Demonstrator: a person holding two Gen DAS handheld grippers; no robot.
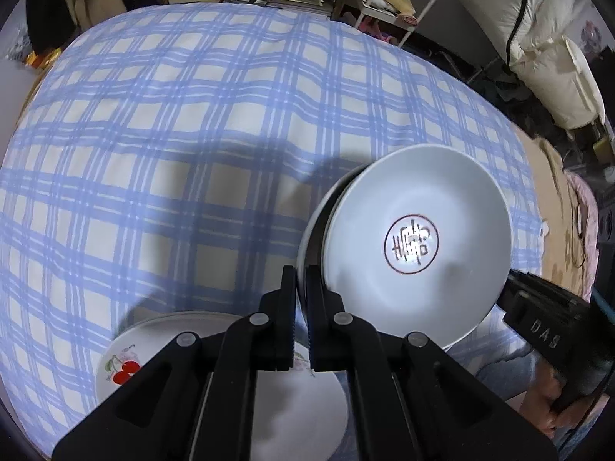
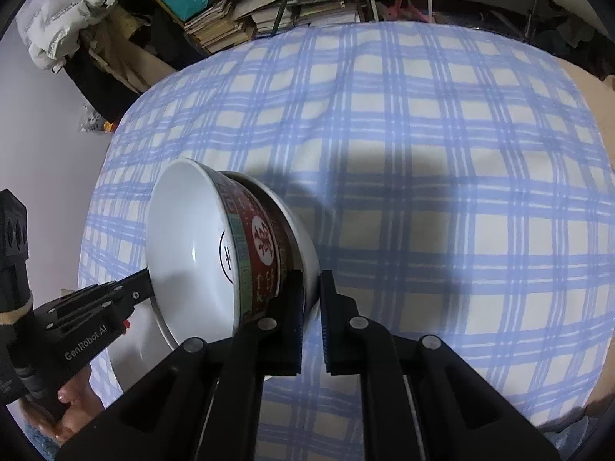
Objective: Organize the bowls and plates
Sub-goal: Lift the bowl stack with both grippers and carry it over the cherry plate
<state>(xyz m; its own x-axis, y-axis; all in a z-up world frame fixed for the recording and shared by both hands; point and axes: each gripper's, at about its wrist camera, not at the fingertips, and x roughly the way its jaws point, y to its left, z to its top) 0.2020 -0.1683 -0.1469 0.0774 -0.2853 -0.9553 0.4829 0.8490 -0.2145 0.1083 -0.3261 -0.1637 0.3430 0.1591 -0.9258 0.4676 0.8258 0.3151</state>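
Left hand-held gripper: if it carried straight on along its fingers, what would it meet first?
The left hand-held gripper is already clamped on the rim of a white dish behind the bowl. Past that rim, only the checked cloth lies ahead, though depth is hard to judge.

Matte black jaws; silver pivot screws

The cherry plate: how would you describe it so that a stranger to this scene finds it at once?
Look at the blue checked cloth that covers the table, in the left wrist view. At its near edge, under the left tool, lies a flat white plate, the cherry plate. Two red cherries are painted on its rim; the raised bowl beside it has a round red emblem instead.
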